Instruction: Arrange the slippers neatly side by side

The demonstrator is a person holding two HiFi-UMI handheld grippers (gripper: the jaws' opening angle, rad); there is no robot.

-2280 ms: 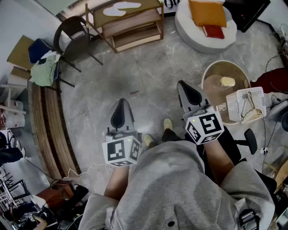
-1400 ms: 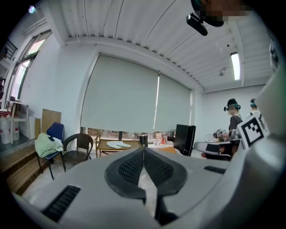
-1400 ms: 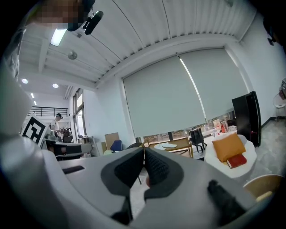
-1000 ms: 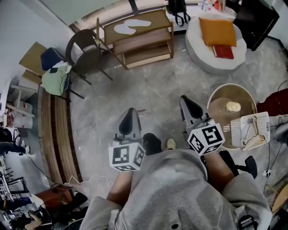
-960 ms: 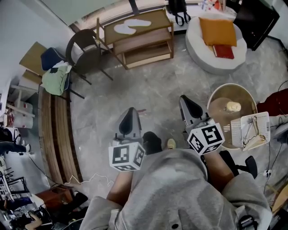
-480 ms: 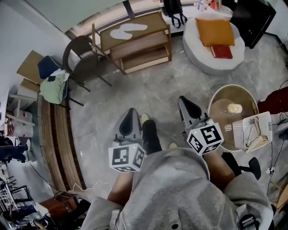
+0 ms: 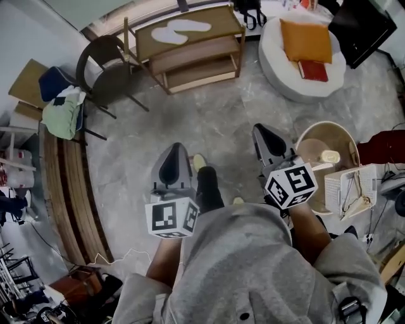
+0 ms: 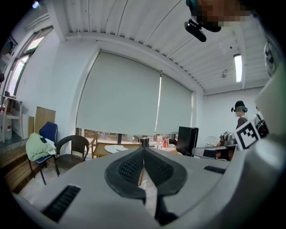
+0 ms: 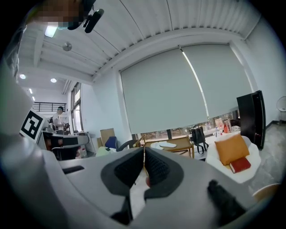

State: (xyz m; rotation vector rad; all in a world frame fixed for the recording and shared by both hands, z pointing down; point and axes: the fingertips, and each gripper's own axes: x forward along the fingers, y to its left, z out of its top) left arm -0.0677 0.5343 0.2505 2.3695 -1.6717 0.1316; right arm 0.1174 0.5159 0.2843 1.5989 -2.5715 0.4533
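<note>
Slippers (image 7: pixel 180 30), two white ones, lie on top of the low wooden counter (image 7: pixel 223 19) at the far side of the room. They sit close together near the middle of the top, a bit toward the end by the dark chair (image 7: pixel 101 63). They are not lined up: one pokes out further than the other.

The person stands on the grey floor (image 7: pixel 215 114), well away from the counter. One leg is out in front, and it ends in a pale shoe (image 7: pixel 199 162). Each hand holds a claw up off the floor, pointing toward the counter. The left claw (image 7: pixel 175 152) has its two jaws pressed together with nothing in them. The right claw (image 7: pixel 259 131) is closed up tight too, and it is empty.

Next to the dark chair is a blue chair (image 7: pixel 47 73) with a green cloth (image 7: pixel 61 114) on it. At the other end of the counter is a round white seat (image 7: pixel 281 79) with an orange cushion (image 7: pixel 305 39) and a red book (image 7: pixel 314 68).
</note>
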